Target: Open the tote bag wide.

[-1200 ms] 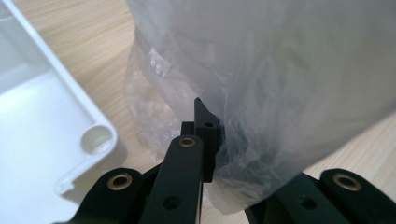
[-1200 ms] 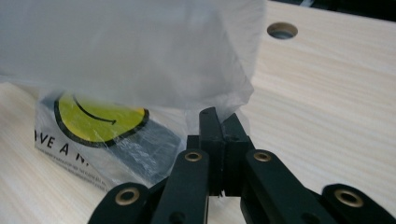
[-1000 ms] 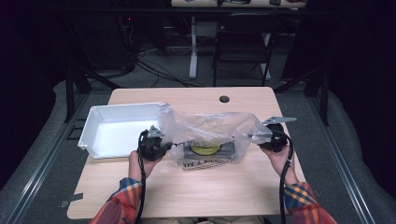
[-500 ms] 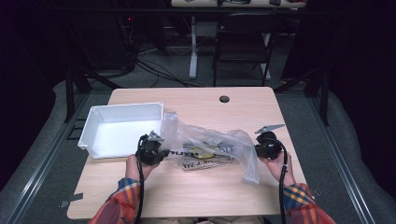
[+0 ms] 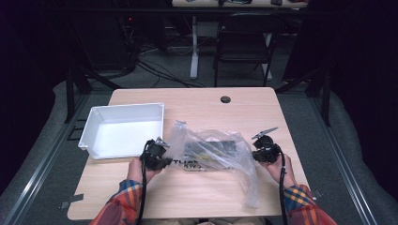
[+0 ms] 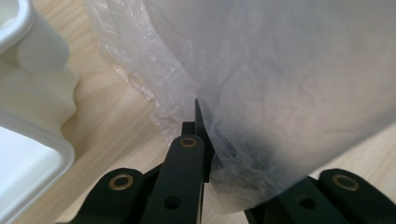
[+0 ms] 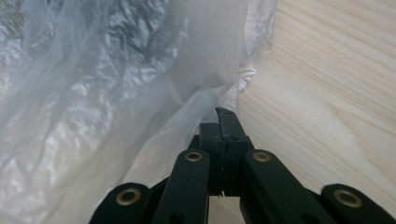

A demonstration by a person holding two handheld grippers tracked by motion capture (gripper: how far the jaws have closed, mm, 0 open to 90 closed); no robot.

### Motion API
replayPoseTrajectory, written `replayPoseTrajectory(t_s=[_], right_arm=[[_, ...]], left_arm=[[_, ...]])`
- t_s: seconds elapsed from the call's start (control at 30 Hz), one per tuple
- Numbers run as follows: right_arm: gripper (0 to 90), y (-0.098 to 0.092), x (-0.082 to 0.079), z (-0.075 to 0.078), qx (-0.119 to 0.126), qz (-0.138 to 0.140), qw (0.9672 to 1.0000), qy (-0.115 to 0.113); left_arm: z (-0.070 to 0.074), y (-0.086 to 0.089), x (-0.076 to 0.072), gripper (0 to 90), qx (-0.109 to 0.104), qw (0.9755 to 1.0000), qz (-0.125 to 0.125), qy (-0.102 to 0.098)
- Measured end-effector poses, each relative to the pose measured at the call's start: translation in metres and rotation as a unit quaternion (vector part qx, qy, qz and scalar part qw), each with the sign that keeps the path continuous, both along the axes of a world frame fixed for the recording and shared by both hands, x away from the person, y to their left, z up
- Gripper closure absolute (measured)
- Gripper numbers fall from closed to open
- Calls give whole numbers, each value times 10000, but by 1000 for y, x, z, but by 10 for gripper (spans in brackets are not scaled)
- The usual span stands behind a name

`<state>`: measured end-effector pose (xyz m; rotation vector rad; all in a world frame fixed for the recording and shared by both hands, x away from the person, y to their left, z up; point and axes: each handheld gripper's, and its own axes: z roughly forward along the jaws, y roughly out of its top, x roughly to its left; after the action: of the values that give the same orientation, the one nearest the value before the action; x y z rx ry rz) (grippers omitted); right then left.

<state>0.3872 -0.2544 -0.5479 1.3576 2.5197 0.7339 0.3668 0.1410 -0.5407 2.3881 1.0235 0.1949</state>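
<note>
A clear plastic bag (image 5: 211, 150) lies crumpled on the middle of the wooden table, with a dark flat printed item (image 5: 206, 152) inside it. My left gripper (image 5: 162, 157) is shut on the bag's left edge; in the left gripper view the film (image 6: 261, 93) is pinched between the closed jaws. My right gripper (image 5: 256, 152) is shut on the bag's right edge, and the film (image 7: 140, 84) bunches out from its closed jaws. A loose tail of the bag (image 5: 251, 190) trails toward the table's front.
A white rectangular tray (image 5: 123, 129) stands at the left of the table (image 5: 202, 103), close to my left gripper; its rim (image 6: 28, 154) is beside the jaws. A round cable hole (image 5: 225, 99) is near the far edge. A chair stands beyond the table.
The bag has been lowered from a raised, stretched hold down onto the table and now lies crumpled. My right gripper moved down with it. The left gripper barely moved.
</note>
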Motion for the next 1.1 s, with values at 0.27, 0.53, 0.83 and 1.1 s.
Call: replayPoseTrajectory(t_s=[0.27,0.53,0.83,1.1], right_arm=[[568,-1,-1,16,-258,92,9995,-136],[364,-15,-24,64,282,175,9967,-744],[297,-12,-35,82,1059,453,9908,-706],[647,14,-28,56,819,607,9942,-347]], left_arm=[[1,4,2,888,-57,9998,152,-136],[0,2,3,836,-1,9999,81,-67],[-1,2,5,791,42,10000,55,-24],[7,6,2,591,-132,9997,196,104]])
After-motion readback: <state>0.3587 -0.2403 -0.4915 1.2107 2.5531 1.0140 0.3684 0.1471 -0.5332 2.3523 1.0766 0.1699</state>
